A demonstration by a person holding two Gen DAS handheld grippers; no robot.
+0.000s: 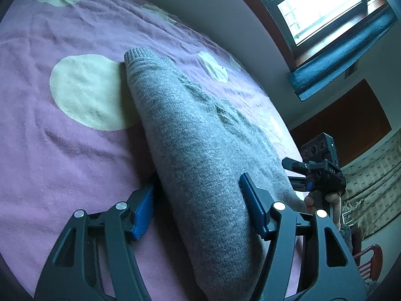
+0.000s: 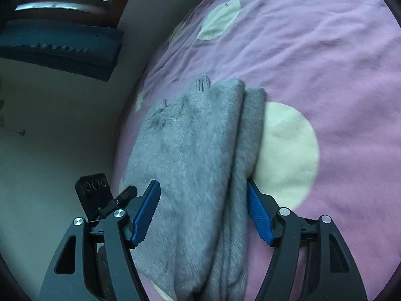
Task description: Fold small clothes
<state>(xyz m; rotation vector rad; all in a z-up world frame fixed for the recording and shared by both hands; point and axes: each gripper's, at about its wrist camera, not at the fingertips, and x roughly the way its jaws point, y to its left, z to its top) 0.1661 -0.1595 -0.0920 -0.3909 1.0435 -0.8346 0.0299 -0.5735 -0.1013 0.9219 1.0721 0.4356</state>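
A grey knit sweater [image 1: 200, 135] lies folded into a long thick bundle on the purple bed cover [image 1: 62, 155]. My left gripper [image 1: 198, 205] is open, its blue fingers [image 1: 143, 212] straddling the near end of the bundle. In the right wrist view the same sweater [image 2: 195, 165] shows several stacked layers. My right gripper [image 2: 203, 212] is open too, one blue finger [image 2: 147, 213] on top of the fabric, the other at the bundle's right edge. The right gripper also shows in the left wrist view [image 1: 315, 173], held by a hand beyond the sweater.
The cover has large cream dots [image 1: 87, 90]. The bed edge runs next to a pale wall [image 2: 62, 125]. A window [image 1: 320, 7] with a blue cushion on its sill [image 1: 345, 57] is above. A red chair [image 1: 368, 263] stands low at the right.
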